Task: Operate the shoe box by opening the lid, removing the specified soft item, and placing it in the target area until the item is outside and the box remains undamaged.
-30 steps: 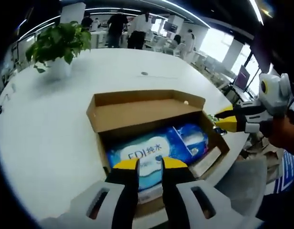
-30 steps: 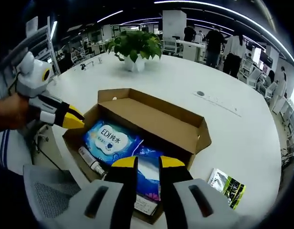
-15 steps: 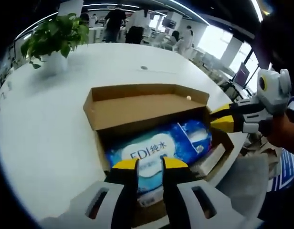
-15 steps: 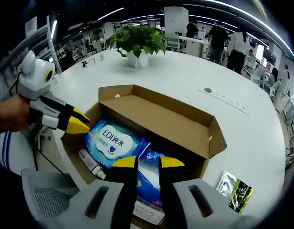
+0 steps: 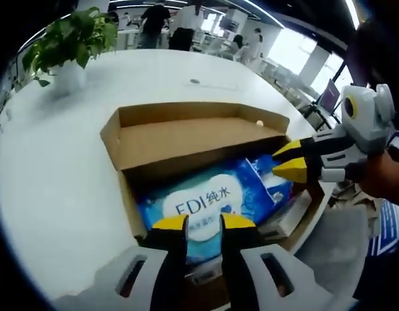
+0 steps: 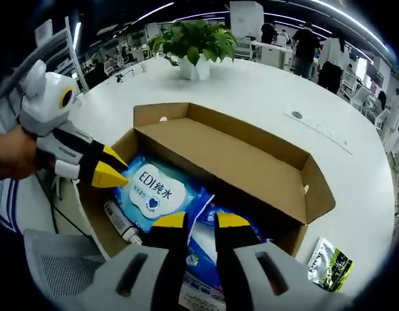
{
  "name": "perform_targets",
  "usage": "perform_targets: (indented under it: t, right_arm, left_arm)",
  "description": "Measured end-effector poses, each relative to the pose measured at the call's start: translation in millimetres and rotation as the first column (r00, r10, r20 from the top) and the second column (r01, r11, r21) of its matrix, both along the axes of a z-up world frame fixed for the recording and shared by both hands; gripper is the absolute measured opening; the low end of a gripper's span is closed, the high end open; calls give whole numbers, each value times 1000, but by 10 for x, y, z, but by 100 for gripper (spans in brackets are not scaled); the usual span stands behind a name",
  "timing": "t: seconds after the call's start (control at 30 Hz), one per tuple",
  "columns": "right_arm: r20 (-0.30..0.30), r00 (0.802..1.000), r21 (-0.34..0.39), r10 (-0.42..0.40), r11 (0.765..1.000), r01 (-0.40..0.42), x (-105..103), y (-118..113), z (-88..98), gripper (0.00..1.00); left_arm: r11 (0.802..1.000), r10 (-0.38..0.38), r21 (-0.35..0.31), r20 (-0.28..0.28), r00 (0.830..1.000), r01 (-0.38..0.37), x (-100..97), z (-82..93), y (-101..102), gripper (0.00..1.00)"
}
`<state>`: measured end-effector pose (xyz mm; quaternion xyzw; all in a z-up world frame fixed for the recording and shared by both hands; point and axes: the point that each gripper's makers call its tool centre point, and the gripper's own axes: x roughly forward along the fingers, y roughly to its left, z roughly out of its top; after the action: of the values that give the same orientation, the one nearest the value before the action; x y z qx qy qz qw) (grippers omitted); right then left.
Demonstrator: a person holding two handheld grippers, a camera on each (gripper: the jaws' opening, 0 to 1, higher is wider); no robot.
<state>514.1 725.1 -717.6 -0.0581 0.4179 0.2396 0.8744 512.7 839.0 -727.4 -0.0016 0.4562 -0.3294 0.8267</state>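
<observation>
Cardboard shoe box (image 5: 186,139) sits open on the white table (image 5: 57,168), lid folded back, so opening is done. Inside lies the blue wipes pack (image 5: 206,204), not yet lifted. Both the left tongs (image 5: 203,223) and right tongs (image 6: 193,221) hover just above it, slightly parted and empty; removal and placing remain.

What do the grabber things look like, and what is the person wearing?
Each gripper has black jaws with yellow tips on pale grey bases. The other gripper carries a white-grey housing ringed in yellow. Blue-and-white striped clothing shows beside the person's hand.
</observation>
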Motion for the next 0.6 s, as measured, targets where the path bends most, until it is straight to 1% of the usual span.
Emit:
perform_targets:
  t: [0.13, 0.27, 0.4, 0.5, 0.6]
  right_arm:
    - [-14, 1000, -4, 12, 1000, -12, 34, 44, -77, 14]
    - [-32, 999, -20, 19, 1000, -20, 50, 35, -162, 14]
    - [-48, 999, -18, 20, 1000, -21, 51, 36, -211, 14]
    - [-70, 997, -23, 33, 999, -35, 48, 70, -277, 13]
    - [-85, 996, -29, 41, 999, -44, 47, 86, -336, 13]
  left_arm:
    - [1000, -6, 2, -10, 1000, 6, 0, -42, 3, 16]
    - [1000, -21, 11, -14, 1000, 21, -16, -90, -4, 16]
    - [1000, -24, 16, -26, 999, 25, -32, -136, 13, 16]
    - [1000, -20, 14, -45, 999, 20, -43, -195, 40, 16]
    - [1000, -24, 14, -41, 999, 25, -40, -187, 33, 17]
